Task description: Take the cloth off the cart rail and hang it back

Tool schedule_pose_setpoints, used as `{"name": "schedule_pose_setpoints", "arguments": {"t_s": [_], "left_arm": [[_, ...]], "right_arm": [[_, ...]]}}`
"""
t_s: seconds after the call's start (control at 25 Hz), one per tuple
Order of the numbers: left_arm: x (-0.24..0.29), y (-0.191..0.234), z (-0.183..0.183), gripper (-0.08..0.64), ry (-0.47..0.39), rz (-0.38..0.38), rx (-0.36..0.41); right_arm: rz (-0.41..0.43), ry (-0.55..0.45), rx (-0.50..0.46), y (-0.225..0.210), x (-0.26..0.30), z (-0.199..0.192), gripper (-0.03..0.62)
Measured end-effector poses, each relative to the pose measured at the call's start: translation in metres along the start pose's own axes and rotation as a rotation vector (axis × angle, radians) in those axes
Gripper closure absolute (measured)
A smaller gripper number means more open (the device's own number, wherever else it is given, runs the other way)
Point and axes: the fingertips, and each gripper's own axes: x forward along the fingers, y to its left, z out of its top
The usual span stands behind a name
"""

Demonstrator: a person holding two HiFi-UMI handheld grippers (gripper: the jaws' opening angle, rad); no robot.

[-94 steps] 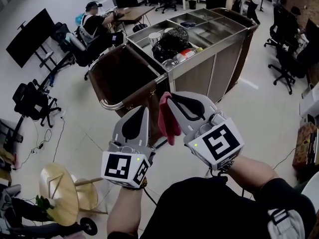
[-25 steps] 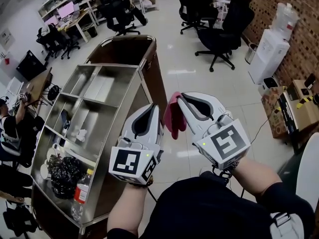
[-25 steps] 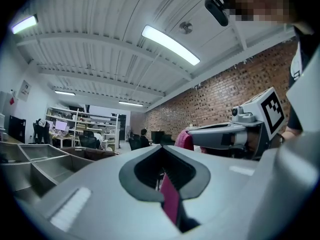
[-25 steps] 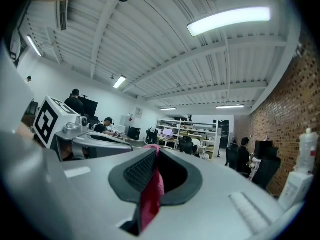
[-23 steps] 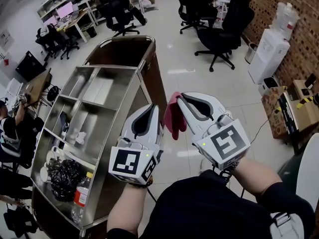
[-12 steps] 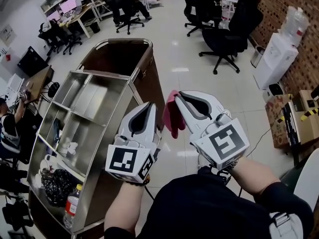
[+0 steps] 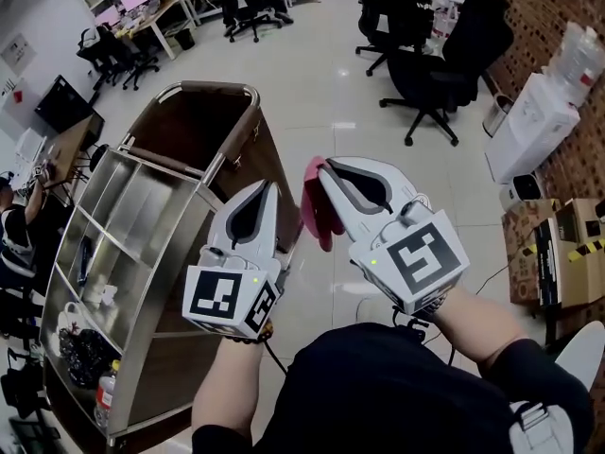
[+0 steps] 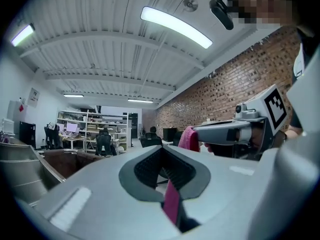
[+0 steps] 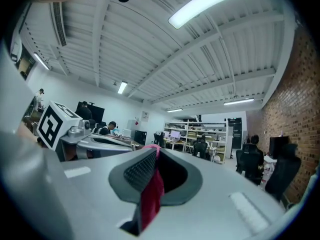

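The red-pink cloth (image 7: pixel 319 211) hangs from my right gripper (image 7: pixel 317 166), whose jaws are shut on its top edge; in the right gripper view the cloth (image 9: pixel 151 194) fills the seam between the jaws. My left gripper (image 7: pixel 267 189) sits just left of it, shut, apart from the hanging cloth. A thin pink sliver shows in its seam (image 8: pixel 171 209); I cannot tell what it is. The steel cart (image 7: pixel 142 159) stands to the left and below, its chrome rail (image 7: pixel 213 85) around the brown end bin at the far end. Both grippers hover over the cart's right side.
Cart compartments hold a black bag (image 7: pixel 80 357) and a bottle (image 7: pixel 104 400). Black office chairs (image 7: pixel 430 64) stand ahead on the tiled floor. A water dispenser (image 7: pixel 548 112) and cardboard boxes (image 7: pixel 567 253) line the brick wall at right. Desks with people are at the left.
The cart has slid left and lower in the head view as the view moved along it. Both grippers keep their pose, the right one still carrying the cloth.
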Motion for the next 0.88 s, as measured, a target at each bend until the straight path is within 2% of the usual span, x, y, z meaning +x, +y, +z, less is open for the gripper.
{"name": "schedule_pose_setpoints", "arguments": {"t_s": [0.16,0.36,0.56,0.72,0.88], "left_arm": [[0.045,-0.006,0.006,0.558,0.012,0.01,0.006],[0.084,-0.01,-0.002,0.558,0.019,0.012,-0.003],[0.115,-0.002,-0.008,0.558,0.018,0.032,-0.01],[0.142,0.018,-0.002,0.558,0.022,0.047,-0.011],[0.182,0.046,0.028,0.558,0.026,0.093,-0.018]], "right_arm": [[0.017,-0.003,0.003,-0.045,0.009,0.01,0.577],[0.016,-0.092,-0.077,-0.091,0.024,0.015,0.577],[0.051,0.028,0.035,-0.114,0.039,-0.006,0.577],[0.068,0.038,0.038,-0.137,0.065,0.005,0.577],[0.117,0.033,0.023,-0.167,0.101,0.042,0.577]]}}
